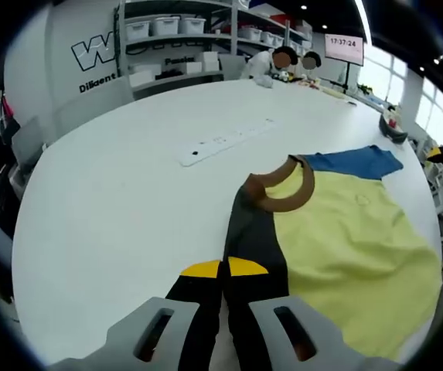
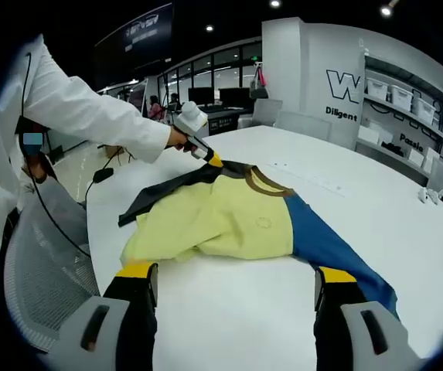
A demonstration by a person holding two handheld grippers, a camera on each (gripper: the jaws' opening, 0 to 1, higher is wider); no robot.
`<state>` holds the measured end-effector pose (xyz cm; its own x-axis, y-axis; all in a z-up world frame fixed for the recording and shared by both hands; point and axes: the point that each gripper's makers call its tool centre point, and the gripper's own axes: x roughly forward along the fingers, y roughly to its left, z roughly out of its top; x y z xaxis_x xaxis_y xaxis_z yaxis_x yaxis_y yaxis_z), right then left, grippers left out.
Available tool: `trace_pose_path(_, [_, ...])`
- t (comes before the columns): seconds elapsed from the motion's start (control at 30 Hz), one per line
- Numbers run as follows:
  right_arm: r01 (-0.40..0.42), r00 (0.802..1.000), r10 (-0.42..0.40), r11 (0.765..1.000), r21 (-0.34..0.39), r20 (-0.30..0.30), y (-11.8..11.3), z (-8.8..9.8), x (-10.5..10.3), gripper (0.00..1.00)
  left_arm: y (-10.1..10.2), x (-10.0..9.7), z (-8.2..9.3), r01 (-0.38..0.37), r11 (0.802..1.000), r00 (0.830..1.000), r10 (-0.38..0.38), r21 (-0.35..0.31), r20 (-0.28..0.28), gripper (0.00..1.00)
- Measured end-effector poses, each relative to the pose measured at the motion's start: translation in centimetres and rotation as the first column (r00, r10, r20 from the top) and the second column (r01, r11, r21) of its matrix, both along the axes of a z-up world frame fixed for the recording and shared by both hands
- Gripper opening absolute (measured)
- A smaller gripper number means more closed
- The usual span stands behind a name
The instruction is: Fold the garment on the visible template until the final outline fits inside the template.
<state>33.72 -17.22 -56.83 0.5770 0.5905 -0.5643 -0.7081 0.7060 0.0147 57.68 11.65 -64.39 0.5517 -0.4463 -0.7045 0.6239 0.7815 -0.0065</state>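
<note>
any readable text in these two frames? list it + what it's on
"17:37:24" on the wall screen, red digits, likely a clock.
"W", cut off, large logo on the white wall.
"Diligent", partly cut off, beneath that logo.
"Passio", blurred, cut off, on the shelving.
Storage bins on the shelves: labels too small.
Yellow shirt: faint round chest mark, unreadable.
White strip on the table: markings too small.

The left hand-held gripper (image 1: 223,309) has light grey moulded bases with slotted openings, black jaws and yellow tips. The right hand-held gripper (image 2: 236,287) is built alike: grey slotted bases, black jaws, yellow bands. Beyond the counter (image 2: 376,224) edge, the person wears a long white sleeve (image 2: 90,112).
</note>
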Motion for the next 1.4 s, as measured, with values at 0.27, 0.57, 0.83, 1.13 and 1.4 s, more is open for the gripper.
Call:
trace_pose_path(0.27, [0.0, 1.0, 0.0, 1.0, 0.002, -0.009, 0.3, -0.4, 0.0, 0.84, 1.5, 0.1, -0.5, -0.035, 0.999, 0.999, 0.035, 0.02, -0.019, 0.0])
trace_pose_path(0.57, [-0.004, 1.0, 0.004, 1.0, -0.001, -0.005, 0.4, -0.2, 0.3, 0.84, 1.6, 0.0, -1.1, -0.031, 0.999, 0.999, 0.032, 0.036, -0.024, 0.0])
trace_pose_path(0.83, [-0.006, 1.0, 0.006, 1.0, -0.002, -0.003, 0.3, -0.1, 0.2, 0.83, 1.7, 0.0, -0.9, -0.031, 0.999, 0.999, 0.031, 0.043, -0.012, 0.03])
trace_pose_path(1.13, [-0.008, 1.0, 0.008, 1.0, -0.005, -0.002, 0.3, 0.0, 0.1, 0.83, 2.3, 0.1, -0.7, -0.052, 0.998, 0.999, 0.052, 0.047, 0.0, 0.06])
trace_pose_path(1.4, [-0.019, 1.0, 0.019, 1.0, 0.004, 0.006, 0.9, 0.2, 0.1, 0.83, 3.0, -0.7, 1.4, -0.063, 0.998, 0.997, 0.063, -0.004, 0.052, 0.07])
